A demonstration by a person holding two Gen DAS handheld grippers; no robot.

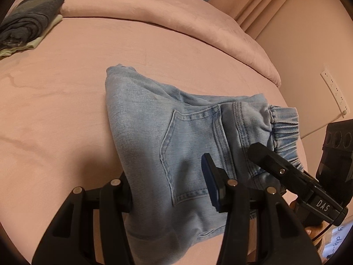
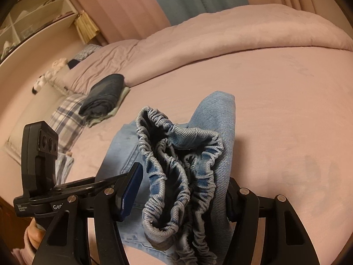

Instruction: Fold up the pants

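Pink bedding fills the room: a smooth sheet [image 1: 66, 92] across the near part of the bed, with a thick quilt [image 1: 154, 8] rolled back along the far side. Curtains hang behind it and a white shelf unit [image 2: 33, 22] stands far left. A folded pile of dark clothes [image 1: 28, 24] sits well apart to the far left, beside a checked pillow [image 2: 66, 112].

Light blue jeans [image 1: 154, 121] lie bunched in the middle of the sheet, folded over into a thick bundle, back pocket up and the gathered elastic waistband [image 2: 176, 154] towards the right.

From the left camera, the left gripper [image 1: 167, 181] has its jaws about half apart with the pocket end of the bundle between them. One finger is hidden under the cloth, so I cannot tell whether they press it. The right gripper [image 2: 183, 196] is set wider, straddling the waistband. The cloth fills the gap and seems to hang from it, so I take it as a hold.

Denim like this should be soft and floppy but fairly weighty for cloth, with good friction, nothing fragile. The layers may slide and the fold sag if lifted by one side only. The stitched waistband and the seamed pocket edge look like the firmest places to grip, one hand at each end.

Readable writing is scant: "DAS" on the other tool's body in the left view, and "Gen" cut off on the tool in the right view, above small print too fine to read. Handwriting at the near right edge reads roughly "y day…".
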